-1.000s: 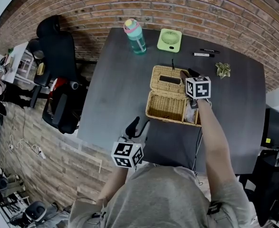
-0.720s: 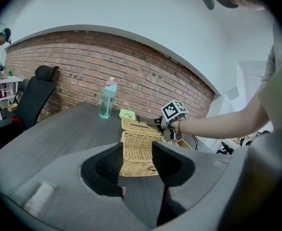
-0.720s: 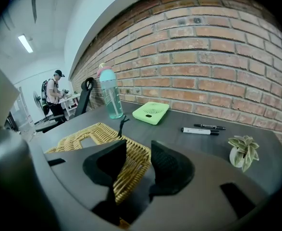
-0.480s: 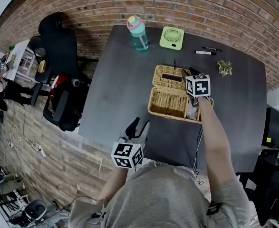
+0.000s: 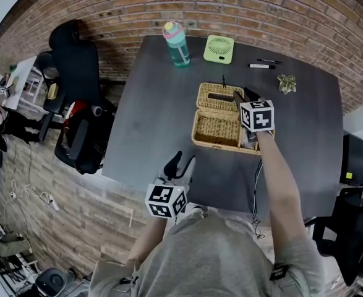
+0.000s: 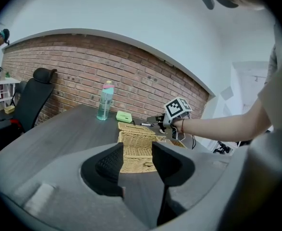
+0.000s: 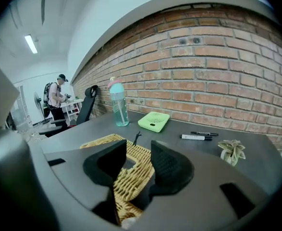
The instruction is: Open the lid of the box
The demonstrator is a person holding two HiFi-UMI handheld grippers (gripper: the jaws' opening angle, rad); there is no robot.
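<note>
An open wicker box (image 5: 213, 145) stands mid-table, and its lid (image 5: 212, 92) is tipped back behind it. My right gripper (image 5: 243, 98) reaches in from the right, above the box. Its jaws straddle the lid's right rim, shut on the wicker. In the right gripper view the lid (image 7: 102, 142) passes between the right gripper's (image 7: 138, 152) jaws. My left gripper (image 5: 182, 161) hovers open near the table's front edge, apart from the box. The left gripper view shows the box (image 6: 137, 137) beyond the left gripper (image 6: 137, 152), with nothing between its jaws.
A teal bottle (image 5: 175, 44), a green fan (image 5: 219, 49), two pens (image 5: 261, 65) and a small folded plant (image 5: 287, 84) sit along the table's far side. A black office chair (image 5: 76, 67) stands left of the table. A cable (image 5: 256, 187) hangs by the front edge.
My right gripper has risen a little at the lid's right edge, and its cube looks larger. From above the lid looks slightly shorter. The left gripper keeps its place.
</note>
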